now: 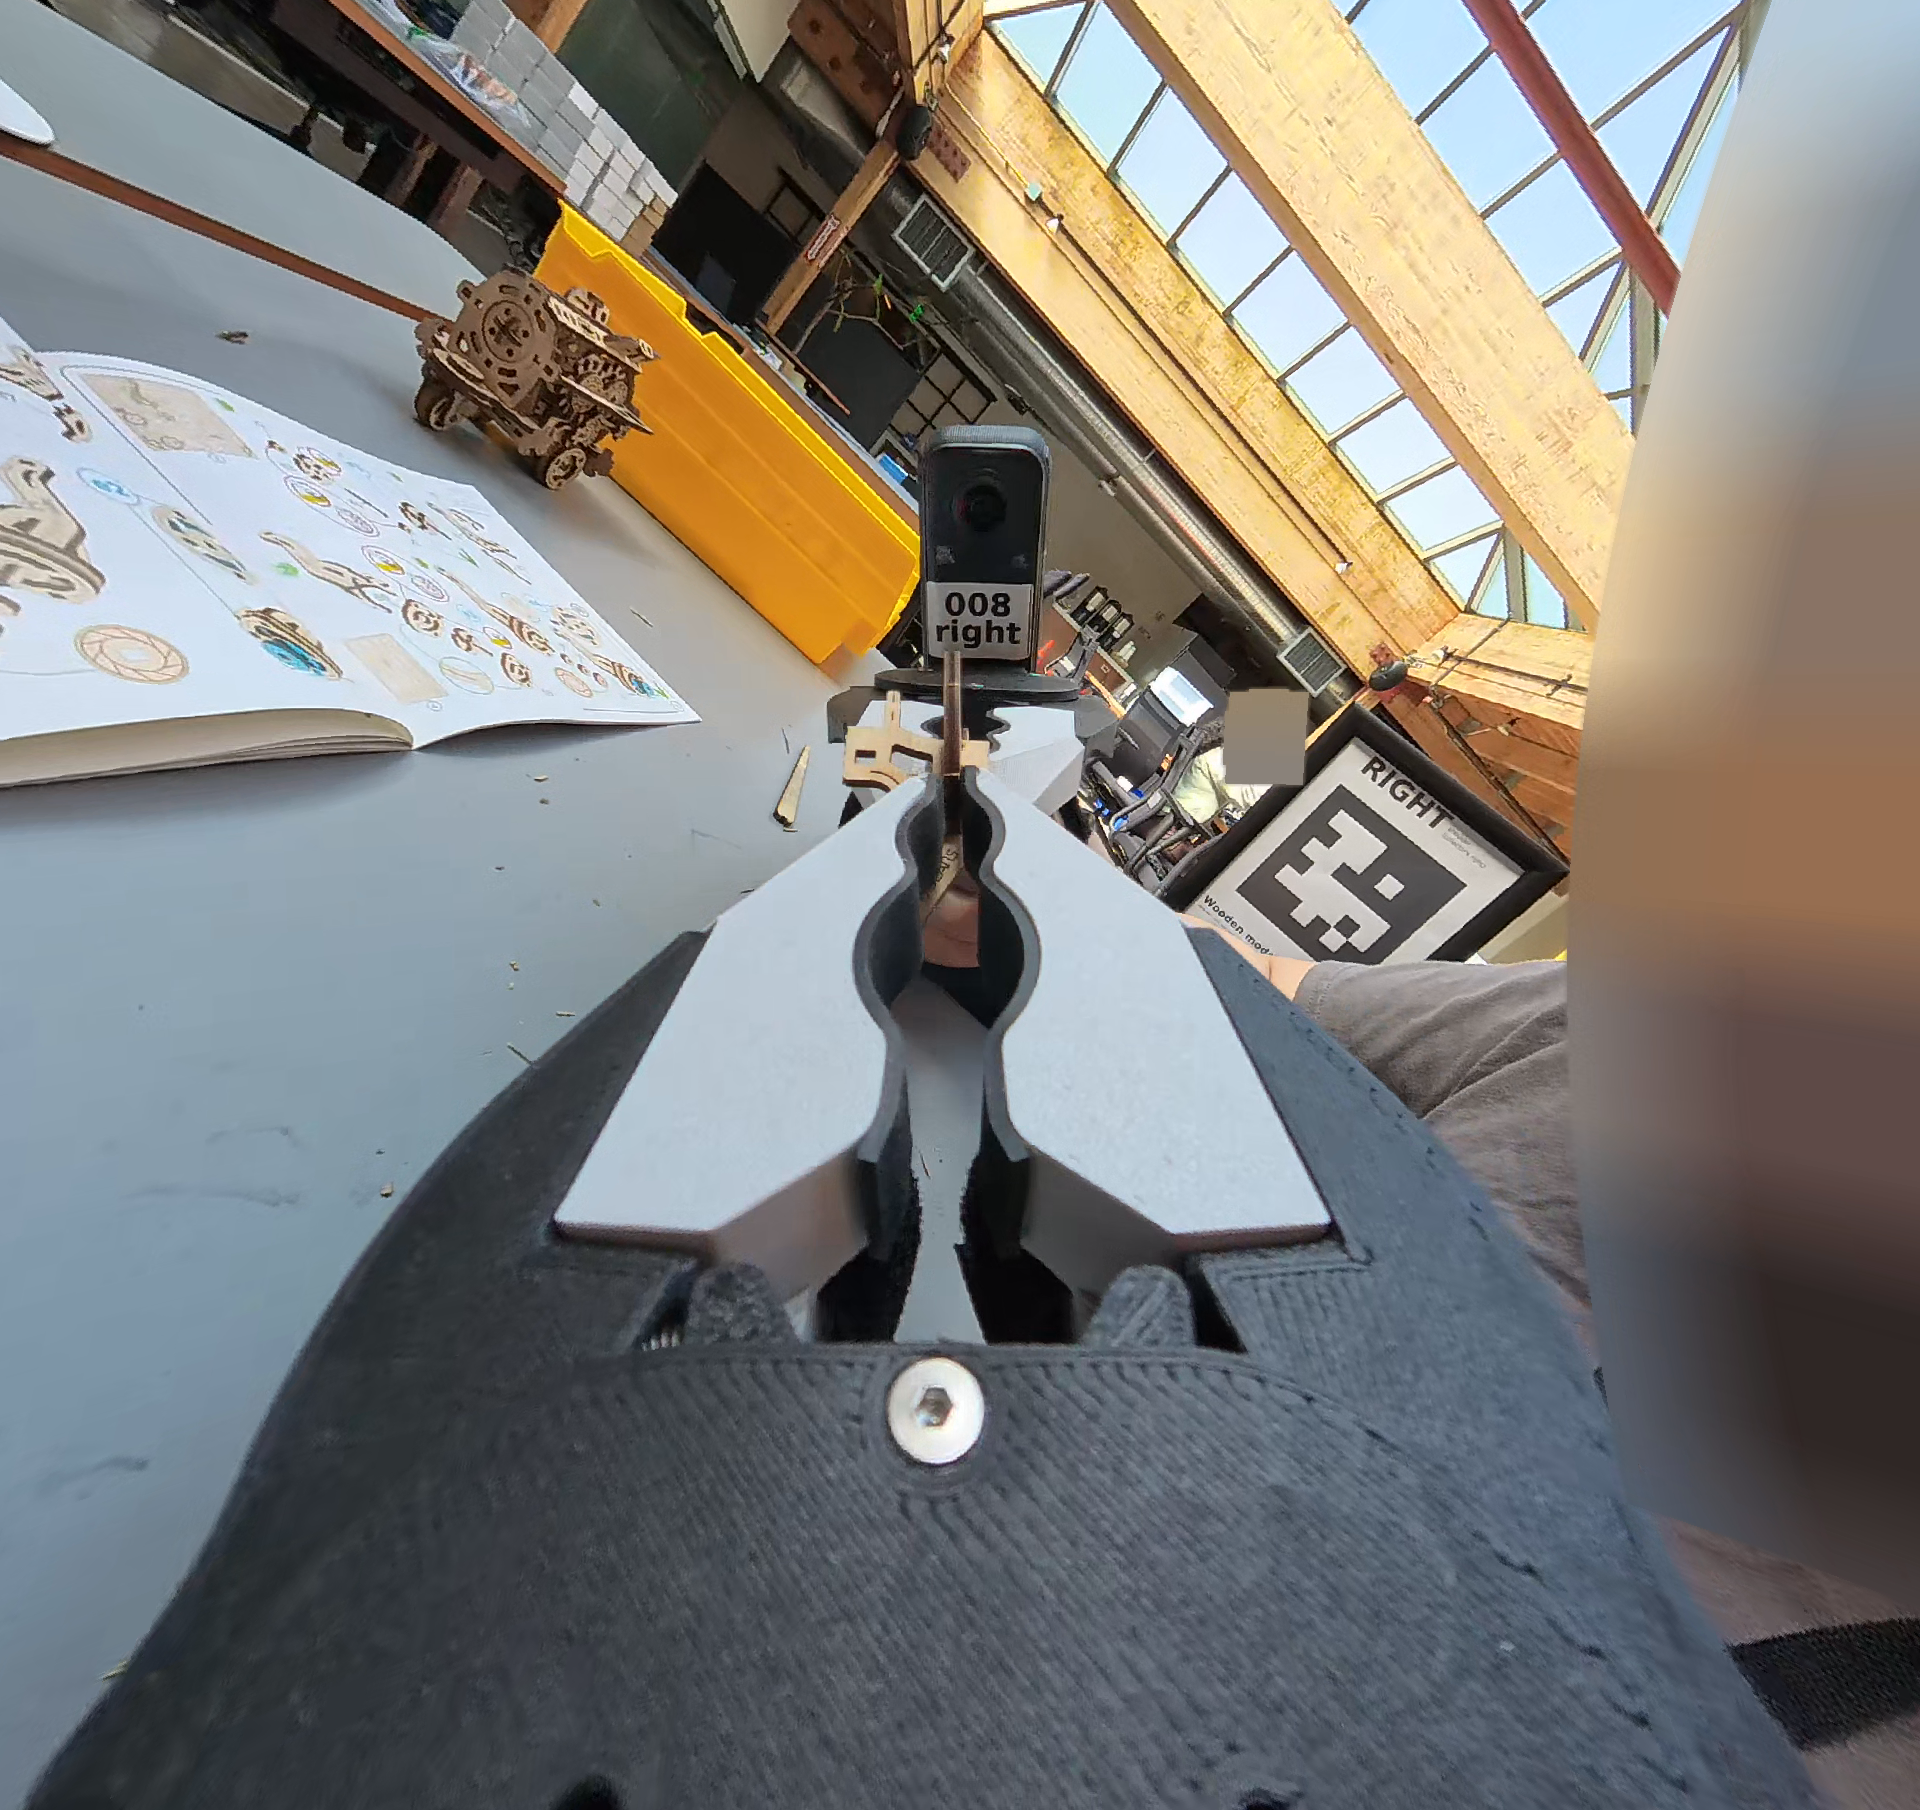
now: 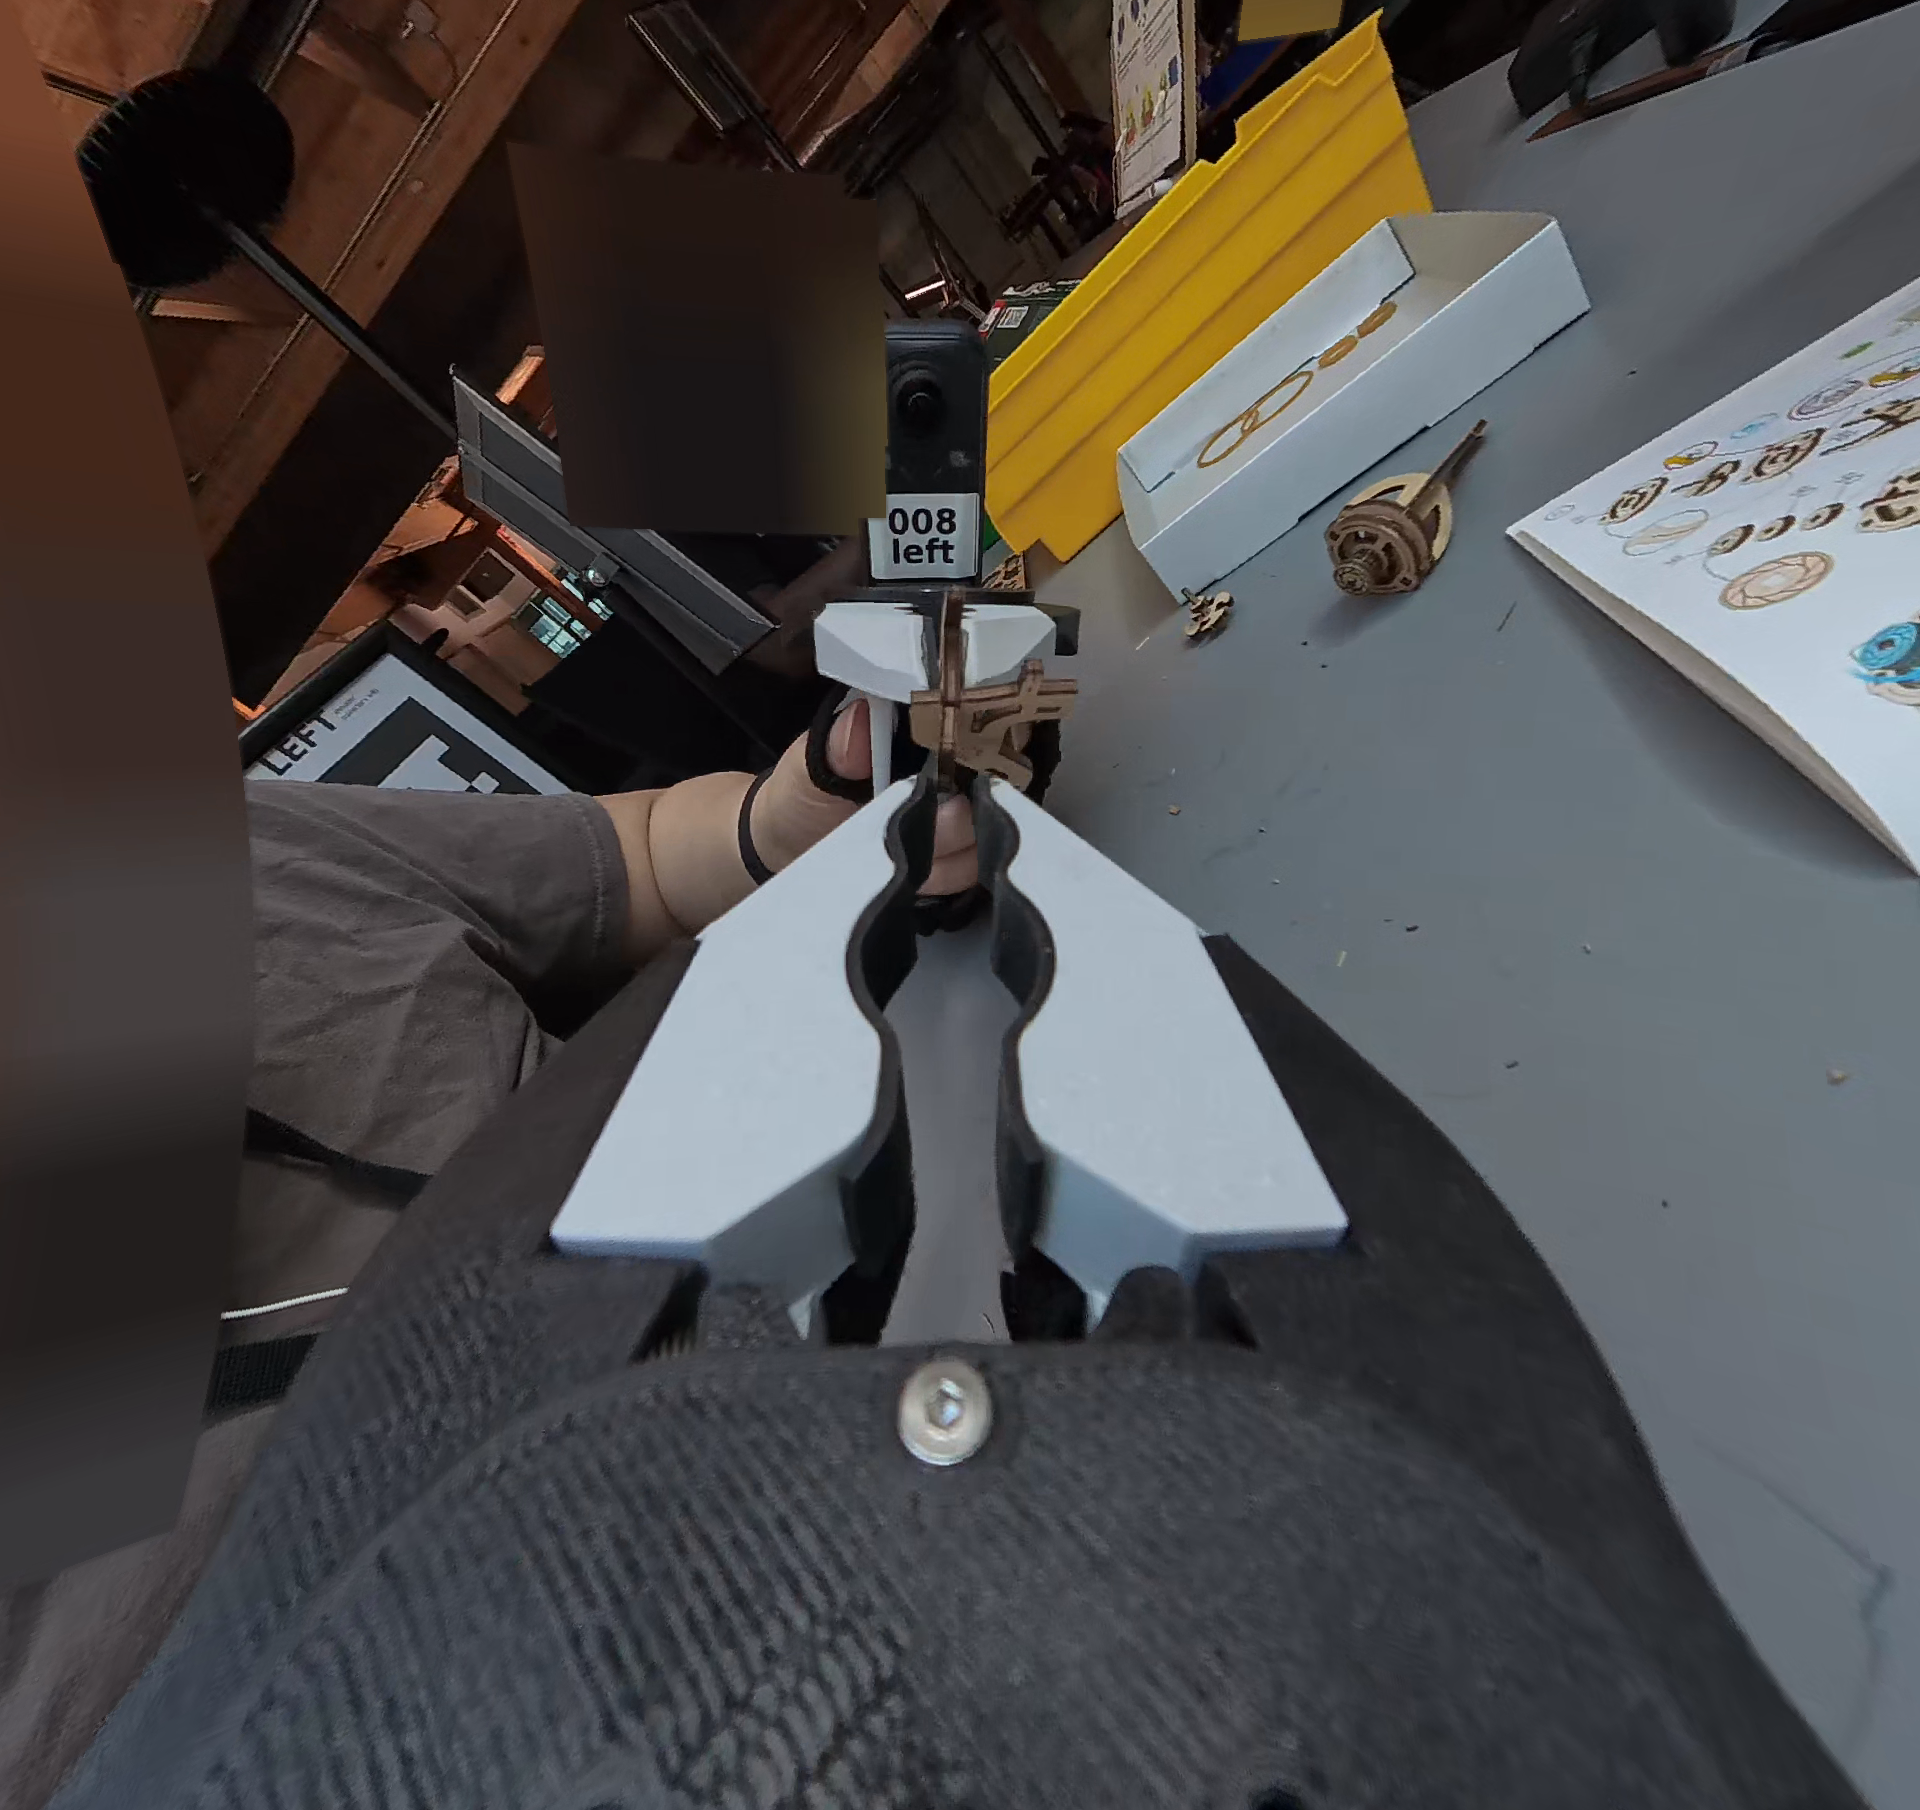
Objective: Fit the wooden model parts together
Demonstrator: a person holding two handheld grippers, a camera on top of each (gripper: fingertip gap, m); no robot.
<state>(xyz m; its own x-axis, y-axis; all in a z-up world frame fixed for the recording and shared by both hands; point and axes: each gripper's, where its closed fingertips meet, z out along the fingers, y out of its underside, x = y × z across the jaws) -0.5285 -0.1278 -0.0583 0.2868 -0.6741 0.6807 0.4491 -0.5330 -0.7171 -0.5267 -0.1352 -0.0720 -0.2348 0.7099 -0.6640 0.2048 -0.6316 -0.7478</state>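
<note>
My left gripper (image 1: 951, 786) is shut on a thin wooden part (image 1: 950, 721), which I see edge-on and upright. A flat notched wooden part (image 1: 881, 754) crosses it at a right angle just beyond the tips. My right gripper (image 2: 940, 790) faces the left one tip to tip and is shut on the same small cluster of wooden parts (image 2: 992, 721). In the right wrist view the left gripper (image 2: 935, 654) pinches the thin strip (image 2: 951, 633). Both grippers are held above the grey table (image 1: 312, 1033). I cannot tell which part sits in which slot.
An open instruction booklet (image 1: 312, 565) lies on the table. A built wooden model (image 1: 530, 378) stands by a yellow bin (image 1: 748, 472). A white tray (image 2: 1351, 430) with wooden rings, a round wooden subassembly (image 2: 1387, 524) and a small loose piece (image 2: 1205, 612) lie to the right. Less than 4 cm separates the two grippers' tips. My left gripper's tips are some 15 cm from the round wooden subassembly (image 2: 1387, 524).
</note>
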